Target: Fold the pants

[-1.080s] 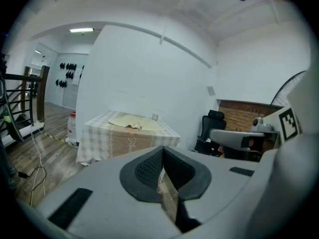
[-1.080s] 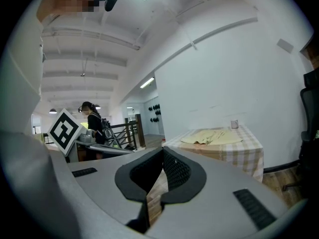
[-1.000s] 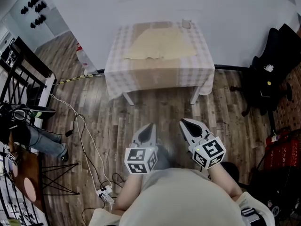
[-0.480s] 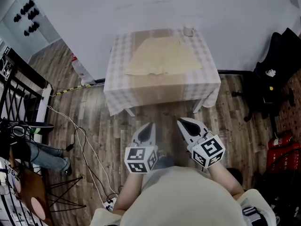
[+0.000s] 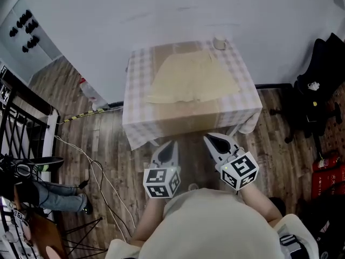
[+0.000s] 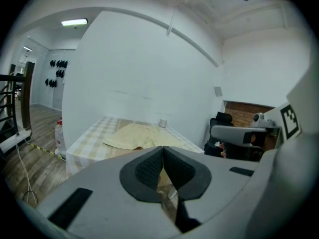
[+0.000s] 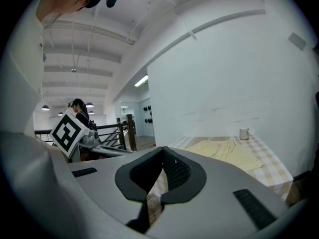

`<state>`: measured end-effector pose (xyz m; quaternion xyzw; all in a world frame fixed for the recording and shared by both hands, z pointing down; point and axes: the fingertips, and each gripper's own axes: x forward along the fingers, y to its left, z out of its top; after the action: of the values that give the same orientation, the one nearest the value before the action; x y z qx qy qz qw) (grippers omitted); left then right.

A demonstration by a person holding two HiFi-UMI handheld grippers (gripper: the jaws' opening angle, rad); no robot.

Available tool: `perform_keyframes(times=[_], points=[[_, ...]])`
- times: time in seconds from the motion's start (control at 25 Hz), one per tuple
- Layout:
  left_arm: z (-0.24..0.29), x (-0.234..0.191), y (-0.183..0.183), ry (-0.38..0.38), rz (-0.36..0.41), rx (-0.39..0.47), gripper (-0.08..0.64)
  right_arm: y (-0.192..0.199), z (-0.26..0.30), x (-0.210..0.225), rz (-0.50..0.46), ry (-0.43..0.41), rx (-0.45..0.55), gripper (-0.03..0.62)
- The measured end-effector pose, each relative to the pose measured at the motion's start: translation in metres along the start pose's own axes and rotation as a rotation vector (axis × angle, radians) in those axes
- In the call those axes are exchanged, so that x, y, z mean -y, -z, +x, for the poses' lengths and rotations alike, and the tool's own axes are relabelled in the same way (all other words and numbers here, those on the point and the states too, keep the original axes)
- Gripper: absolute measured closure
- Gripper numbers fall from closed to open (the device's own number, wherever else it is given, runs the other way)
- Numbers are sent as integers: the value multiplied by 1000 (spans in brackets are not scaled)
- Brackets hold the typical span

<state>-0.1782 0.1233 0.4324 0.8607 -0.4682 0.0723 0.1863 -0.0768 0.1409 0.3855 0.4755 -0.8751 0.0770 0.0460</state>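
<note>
Now, at the far left of the head view we see a black railing [image 5: 21, 112] and, below it, a person's legs in jeans [image 5: 58, 192] on the wooden floor [image 5: 108, 139]. A white cable [image 5: 101, 179] trails across the boards, and a plastic bottle [image 5: 89, 93] leans near the wall, just left of the table [image 5: 137, 99].

The table stands against the white wall under a checked cloth. The pants [image 5: 194, 77] lie spread flat on it, pale yellow, filling the middle of the top, with their hem edge towards us. A small white cup [image 5: 219, 43] stands at the far right corner, just beyond the pants and apart from them.

We hold both tongs low in front of the table's near edge, side by side and well short of the pants. The left gripper [image 5: 171, 144] points at the table; its own view shows the jaws pressed together with nothing between them [image 6: 162, 151], and the pants [image 6: 137, 136] and cup [image 6: 162, 123] lie beyond. The right gripper [image 5: 211, 140] is likewise closed tight and empty [image 7: 163, 152], and from its side we see the pants [image 7: 234, 151] and cup [image 7: 243, 133] off to the right.

Further right a black chair [image 5: 318, 96] stands by the wall. A red object [image 5: 329, 177] sits at the edge of the picture; we cannot tell what it is.
</note>
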Motion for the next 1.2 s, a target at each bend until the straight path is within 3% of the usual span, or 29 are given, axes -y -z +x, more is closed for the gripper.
perform_keyframes(times=[0.6,1.2], points=[[65,-52,-17,-37,-27,-41,555,3,57,48,30,19,-42,592],[171,-93,-68,-228,-120,-2,555,-44,153,159,-30,-147,-57,592]])
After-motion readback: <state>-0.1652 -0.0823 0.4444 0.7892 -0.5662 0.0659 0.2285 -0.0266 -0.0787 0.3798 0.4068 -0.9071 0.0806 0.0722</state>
